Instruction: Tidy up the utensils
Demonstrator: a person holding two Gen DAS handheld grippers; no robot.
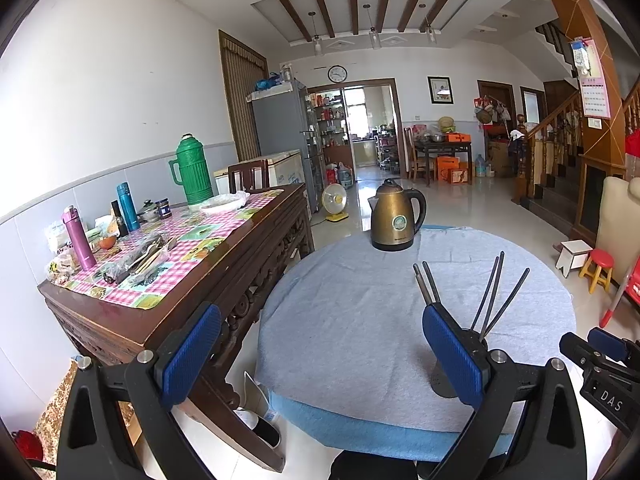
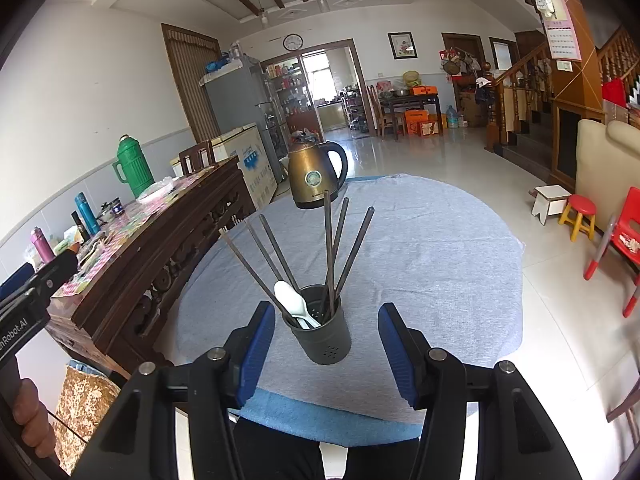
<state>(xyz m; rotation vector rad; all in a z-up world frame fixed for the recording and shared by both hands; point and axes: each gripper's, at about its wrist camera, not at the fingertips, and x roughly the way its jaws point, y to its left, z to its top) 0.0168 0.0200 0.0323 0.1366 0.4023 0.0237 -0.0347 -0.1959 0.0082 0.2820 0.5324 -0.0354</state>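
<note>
- A round table (image 2: 440, 280) covered with a grey-blue fuzzy cloth carries the things; a lighter blue layer shows under the cloth at the near edge.
- A dark grey holder (image 2: 324, 338), a cylinder with small holes in its wall and floor, stands upright near the near edge, just beyond the right gripper (image 2: 326, 344) and in line with the gap between its jaws.
- Six thin dark chopsticks (image 2: 328, 248) stand in the holder, long axes rising and fanning outward: three lean left, three lean up and right, tips toward the far edge.
- A white plastic spoon (image 2: 290, 300) rests in the holder, bowl up, leaning left.
- A brass-coloured kettle (image 2: 314, 178) with a black handle and base stands at the far edge, well beyond the holder.
- The right jaws stand open, blue ribbed pads on either side of the holder and clear of it, holding nothing.
- The left gripper (image 1: 320, 356) hangs over the near left edge of the table, jaws wide open and empty; its right finger hides most of the holder from that view.
- A carved dark wooden side table (image 1: 224, 264) with a pink checked cloth stands left, holding a green flask (image 1: 192, 172) and bottles.
- A hand (image 2: 30, 416) grips the left handle.
</note>
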